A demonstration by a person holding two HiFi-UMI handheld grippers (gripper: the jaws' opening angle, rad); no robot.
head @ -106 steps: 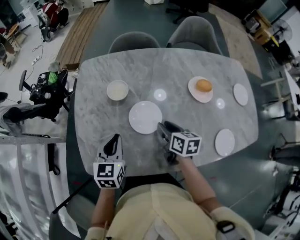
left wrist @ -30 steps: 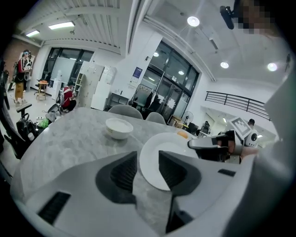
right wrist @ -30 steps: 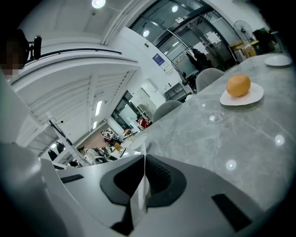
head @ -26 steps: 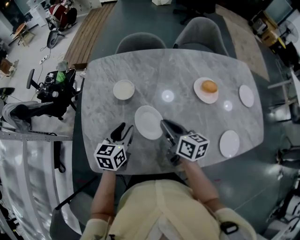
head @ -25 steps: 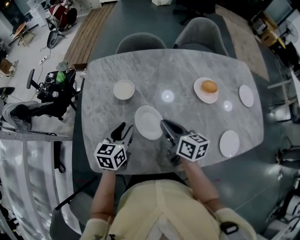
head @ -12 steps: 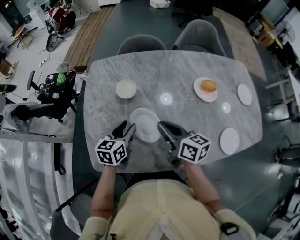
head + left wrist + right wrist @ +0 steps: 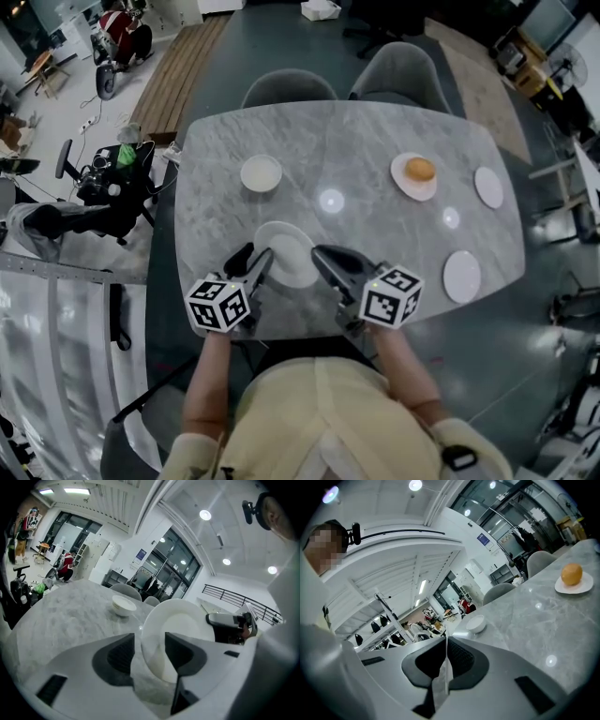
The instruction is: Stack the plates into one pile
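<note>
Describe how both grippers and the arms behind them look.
The left tongs and right tongs have light grey shells with black ribbed pads. Each carries a white cube printed with black square markers. The person wears a pale yellow top; no sleeves cover the forearms.

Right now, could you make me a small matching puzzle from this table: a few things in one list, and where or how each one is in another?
Things:
1 bowl
2 orange
3 right gripper

Places or states:
a shut on the rim of the near plate
b lying on the far plate
c standing alone on the left part of the table

Pairs: 1-c, 2-b, 3-a
</note>
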